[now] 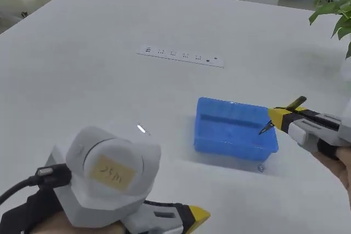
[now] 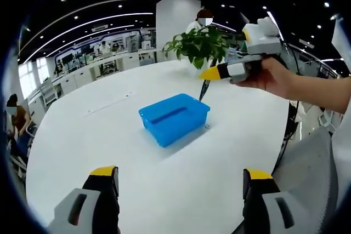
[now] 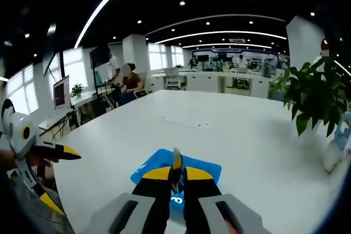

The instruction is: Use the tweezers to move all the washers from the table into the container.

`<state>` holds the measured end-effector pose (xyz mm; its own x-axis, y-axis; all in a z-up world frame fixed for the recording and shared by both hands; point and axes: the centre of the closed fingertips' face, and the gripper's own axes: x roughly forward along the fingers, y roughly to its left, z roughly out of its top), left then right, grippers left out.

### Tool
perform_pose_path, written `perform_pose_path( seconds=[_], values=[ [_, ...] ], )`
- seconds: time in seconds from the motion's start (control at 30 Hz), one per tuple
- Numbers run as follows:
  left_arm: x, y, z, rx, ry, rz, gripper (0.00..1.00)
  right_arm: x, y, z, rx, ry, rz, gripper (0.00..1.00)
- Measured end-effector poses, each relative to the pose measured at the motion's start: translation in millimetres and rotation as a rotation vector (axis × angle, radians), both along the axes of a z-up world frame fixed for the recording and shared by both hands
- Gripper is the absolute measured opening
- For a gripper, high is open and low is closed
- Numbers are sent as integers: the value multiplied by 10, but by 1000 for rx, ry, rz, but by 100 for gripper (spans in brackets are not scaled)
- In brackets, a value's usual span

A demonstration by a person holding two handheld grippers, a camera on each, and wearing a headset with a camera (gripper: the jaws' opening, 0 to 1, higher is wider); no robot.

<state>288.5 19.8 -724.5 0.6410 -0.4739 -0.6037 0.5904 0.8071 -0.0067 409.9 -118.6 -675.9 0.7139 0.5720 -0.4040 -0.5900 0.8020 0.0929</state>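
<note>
Blue container point(image 1: 236, 127), white table point(image 1: 98, 80)

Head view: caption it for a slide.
Right gripper holds tweezers over the blue container; one washer lies beside it on the table.

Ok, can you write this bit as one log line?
right gripper: shut on tweezers, tips above blue container | left gripper: open, empty | washer: on table beside container

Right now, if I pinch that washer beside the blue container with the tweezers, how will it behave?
The washer looks tiny and flat on the smooth table, so it is probably very light and may skid if nudged. As a thin ring, it could slip from the tweezers. Lying flat, it seems unlikely to roll.
</note>
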Motion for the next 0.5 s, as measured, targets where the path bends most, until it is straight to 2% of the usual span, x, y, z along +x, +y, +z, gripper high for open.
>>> perform_pose_path(
  seconds=[0.1, 0.2, 0.37, 0.5],
  values=[
    [-10, -11, -7, -1, 2, -2, 96, -47, -71, -3, 9, 6, -12, 4],
    [-24, -19, -23, 7, 6, -6, 96, -106, -124, -104, 1, 30, -13, 4],
    [-32, -23, -32, 15, 9, -12, 96, -208, -180, -375, -33, 71, -7, 4],
    [-28, -11, -39, 21, 11, -11, 95, -226, -191, -545, -46, 96, -3, 4]
  ],
)
